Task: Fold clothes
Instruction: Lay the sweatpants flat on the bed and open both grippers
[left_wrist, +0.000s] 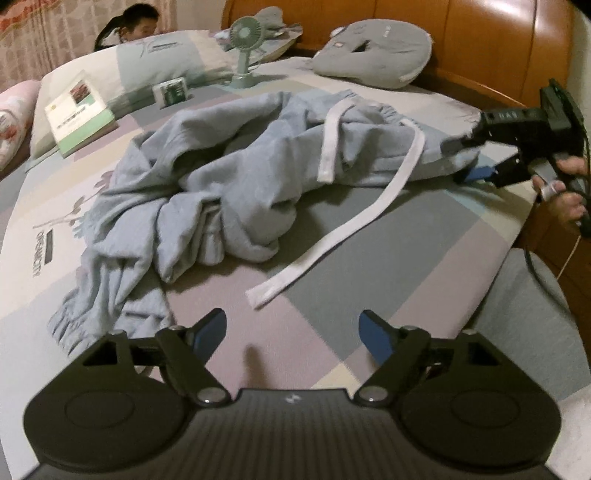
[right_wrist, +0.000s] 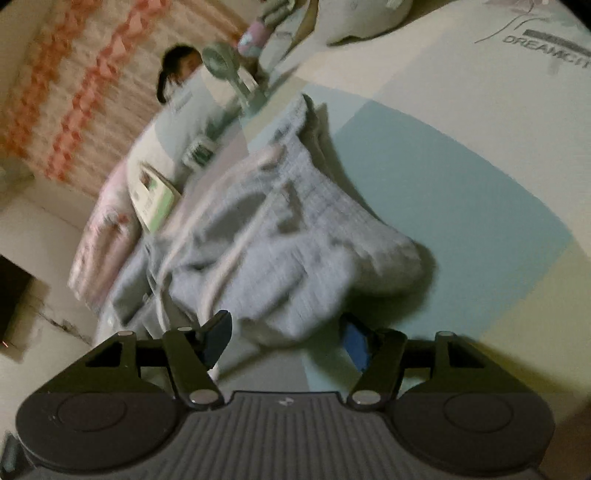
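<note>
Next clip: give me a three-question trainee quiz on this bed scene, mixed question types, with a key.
1. True or false: the grey-blue trousers lie neatly folded on the bed sheet.
2. What stands nearest the small green fan? A) the grey cushion B) the small green-and-white box C) the book
3. Fill in: the white drawstring trails toward the ___ gripper.

Key: 1 false; 2 B; 3 left. The right gripper sits at the trousers' waistband edge, jaws apart.

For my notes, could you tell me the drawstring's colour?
White drawstring, clearest in the left wrist view.
</note>
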